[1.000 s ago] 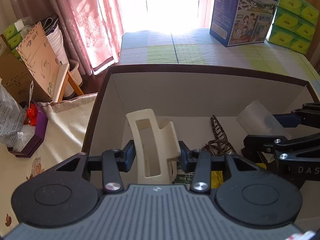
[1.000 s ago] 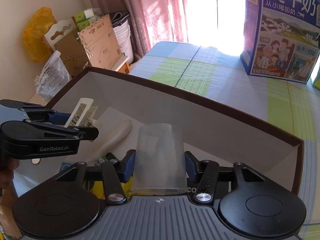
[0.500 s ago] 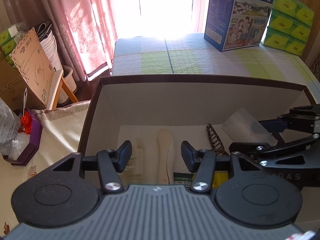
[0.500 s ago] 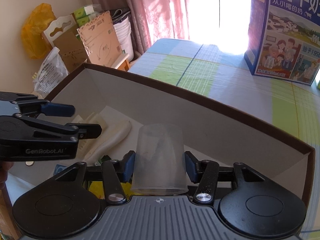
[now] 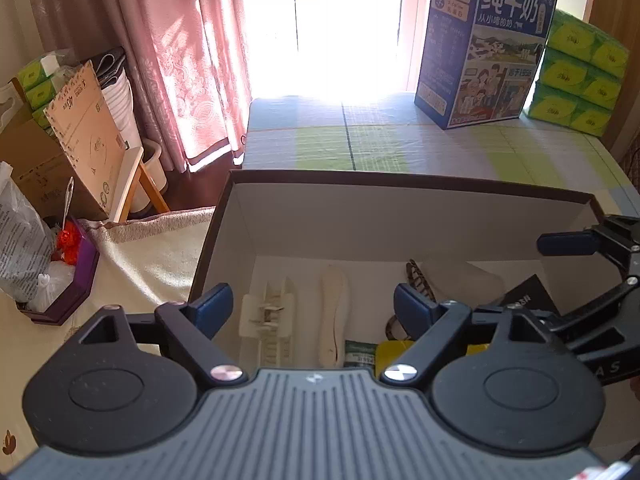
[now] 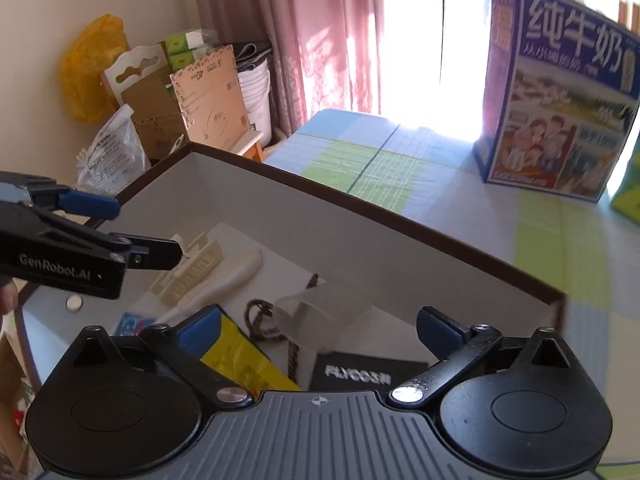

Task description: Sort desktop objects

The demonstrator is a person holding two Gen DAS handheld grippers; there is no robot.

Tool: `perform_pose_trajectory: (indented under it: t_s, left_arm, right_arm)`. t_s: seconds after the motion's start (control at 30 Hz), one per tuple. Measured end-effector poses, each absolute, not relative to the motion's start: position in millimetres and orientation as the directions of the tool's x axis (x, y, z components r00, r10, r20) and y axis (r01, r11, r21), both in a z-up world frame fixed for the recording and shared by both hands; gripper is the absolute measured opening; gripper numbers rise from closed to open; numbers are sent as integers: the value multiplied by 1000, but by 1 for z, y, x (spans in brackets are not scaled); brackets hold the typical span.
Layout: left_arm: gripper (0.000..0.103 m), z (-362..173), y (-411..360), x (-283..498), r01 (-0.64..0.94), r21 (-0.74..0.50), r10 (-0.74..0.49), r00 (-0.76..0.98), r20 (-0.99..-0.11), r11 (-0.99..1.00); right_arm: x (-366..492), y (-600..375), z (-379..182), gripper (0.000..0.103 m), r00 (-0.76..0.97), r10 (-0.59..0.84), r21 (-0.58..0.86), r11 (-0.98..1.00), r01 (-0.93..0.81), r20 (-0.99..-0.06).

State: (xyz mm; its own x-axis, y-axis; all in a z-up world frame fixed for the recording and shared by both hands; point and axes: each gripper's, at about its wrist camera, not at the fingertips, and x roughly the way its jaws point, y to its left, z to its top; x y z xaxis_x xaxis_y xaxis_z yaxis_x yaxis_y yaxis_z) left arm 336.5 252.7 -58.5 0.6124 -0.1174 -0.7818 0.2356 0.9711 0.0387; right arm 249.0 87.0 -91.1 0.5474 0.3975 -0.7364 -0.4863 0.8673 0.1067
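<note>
Left wrist view: your left gripper (image 5: 308, 306) is opening, nothing between its jaws; the cream plastic hair clip (image 5: 269, 316) lies in the white-lined box (image 5: 400, 216), a blue "纯牛奶" carton (image 5: 486, 46) standing far right. Right wrist view: your right gripper (image 6: 320, 328) is opening, jaws empty; the clear cup (image 6: 310, 316) lies on its side near a black "FLYCO" pack (image 6: 358, 374).

Box (image 5: 400, 216): matt white card inside, dark brown rim. Cup (image 6: 316, 316): clear, frosted-looking plastic, smooth. Hair clip (image 5: 267, 320): cream plastic, matt. Braided cord (image 6: 260, 320): rough brown weave. Yellow packet (image 6: 244, 364): glossy film. Surface (image 5: 400, 148): checked cloth. Curtain (image 5: 184, 60): patterned pink fabric.
</note>
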Motion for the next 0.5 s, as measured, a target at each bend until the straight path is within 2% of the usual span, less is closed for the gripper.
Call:
perform_pose_trajectory:
  t_s: [0.27, 0.5]
  left_arm:
    - [99, -39, 245, 300, 234, 55, -117, 658, -744, 971]
    - [101, -18, 238, 269, 226, 53, -125, 702, -701, 973]
  right_arm:
    - [213, 62, -71, 101, 572, 400, 102, 871, -481, -716]
    - [176, 49, -61, 101, 627, 360, 13, 873, -487, -691]
